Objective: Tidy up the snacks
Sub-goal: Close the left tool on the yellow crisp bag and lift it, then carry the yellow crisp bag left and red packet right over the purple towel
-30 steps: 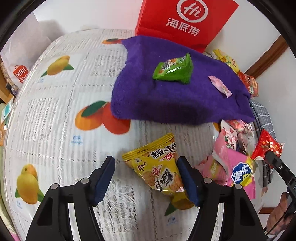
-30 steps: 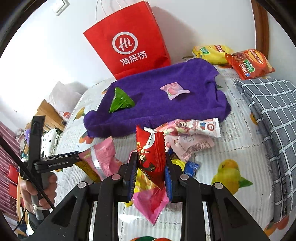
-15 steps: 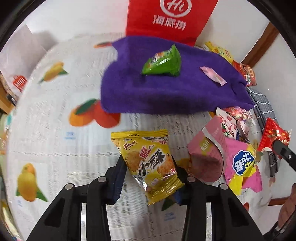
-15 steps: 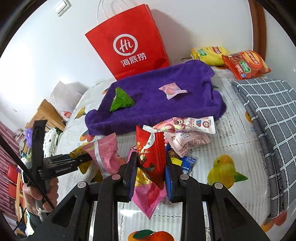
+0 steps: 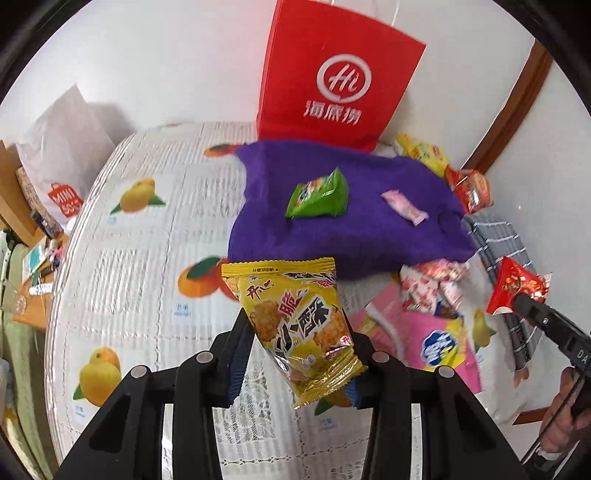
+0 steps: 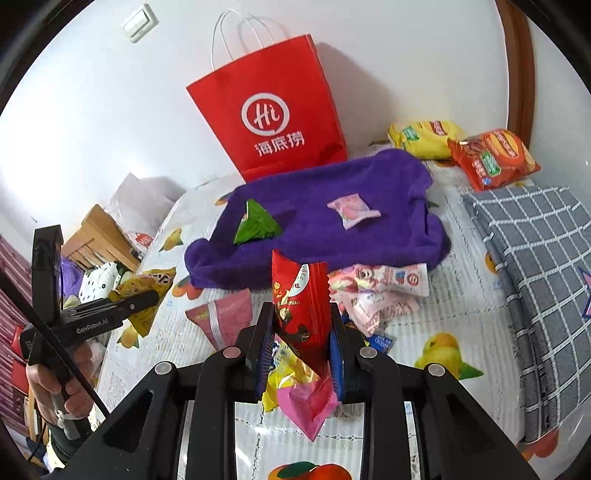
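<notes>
Snacks: yellow packet [image 5: 295, 325] clamped in left gripper [image 5: 293, 354], lifted above tablecloth [image 5: 122, 266]. Red packet [image 6: 301, 314] pinched upright in right gripper [image 6: 301, 354]. Right view alone shows wall switch [image 6: 140, 24]; towel [image 6: 317, 221] carries green packet [image 6: 256, 223], pink candy [image 6: 352, 212].

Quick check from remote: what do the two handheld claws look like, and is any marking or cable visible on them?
Both are matte black plastic with blue ribbed pads and round silver pivot pins. The left claw reads "GenRobot.AI" in white, with a black cable at its handle. The right claw looks identical; its side shows "DA". Bare hands grip both.
</notes>
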Demonstrator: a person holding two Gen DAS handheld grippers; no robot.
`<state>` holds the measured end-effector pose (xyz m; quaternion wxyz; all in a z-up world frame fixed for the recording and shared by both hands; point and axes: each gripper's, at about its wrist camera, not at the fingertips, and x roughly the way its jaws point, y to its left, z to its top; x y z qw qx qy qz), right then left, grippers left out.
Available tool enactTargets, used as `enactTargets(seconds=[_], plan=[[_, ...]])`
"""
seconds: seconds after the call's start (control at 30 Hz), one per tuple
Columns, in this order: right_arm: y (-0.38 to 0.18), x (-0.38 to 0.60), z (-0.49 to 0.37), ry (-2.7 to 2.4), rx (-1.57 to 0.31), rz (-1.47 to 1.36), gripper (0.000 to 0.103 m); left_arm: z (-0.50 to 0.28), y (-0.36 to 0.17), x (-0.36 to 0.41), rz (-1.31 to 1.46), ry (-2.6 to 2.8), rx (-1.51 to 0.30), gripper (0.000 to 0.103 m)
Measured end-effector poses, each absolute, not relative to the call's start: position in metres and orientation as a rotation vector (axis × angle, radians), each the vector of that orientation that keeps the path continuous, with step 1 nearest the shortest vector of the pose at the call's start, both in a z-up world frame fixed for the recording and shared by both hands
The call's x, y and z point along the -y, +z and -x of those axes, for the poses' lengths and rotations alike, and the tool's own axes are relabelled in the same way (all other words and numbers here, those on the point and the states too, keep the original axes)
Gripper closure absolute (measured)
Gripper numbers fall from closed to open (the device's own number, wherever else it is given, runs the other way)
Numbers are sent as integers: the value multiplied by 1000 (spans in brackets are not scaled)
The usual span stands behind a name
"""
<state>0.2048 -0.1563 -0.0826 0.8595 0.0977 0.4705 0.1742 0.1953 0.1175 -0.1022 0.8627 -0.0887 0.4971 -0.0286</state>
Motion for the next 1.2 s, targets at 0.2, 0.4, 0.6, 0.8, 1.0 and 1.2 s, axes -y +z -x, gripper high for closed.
enactTargets(seconds=[0.2,0.4,0.6,0.8,1.0,1.2], plan=[[-64,158,-215,344,-959,-192,76,-210,-76,-111,186,-69,-989,63],[-50,157,-230,333,-926,-176,76,-228,-58,-102,187,-90,-955,63],[-43,159,-251,331,-904,-185,76,-252,-49,-91,194,-121,-945,63],[-48,161,-277,326,-910,-217,76,-279,-49,-80,190,-132,-943,63],[-55,161,-308,315,-920,-232,76,-306,-57,-76,192,-129,-951,63],[-61,156,-338,317,-943,-243,76,-335,-63,-78,198,-114,-956,63]])
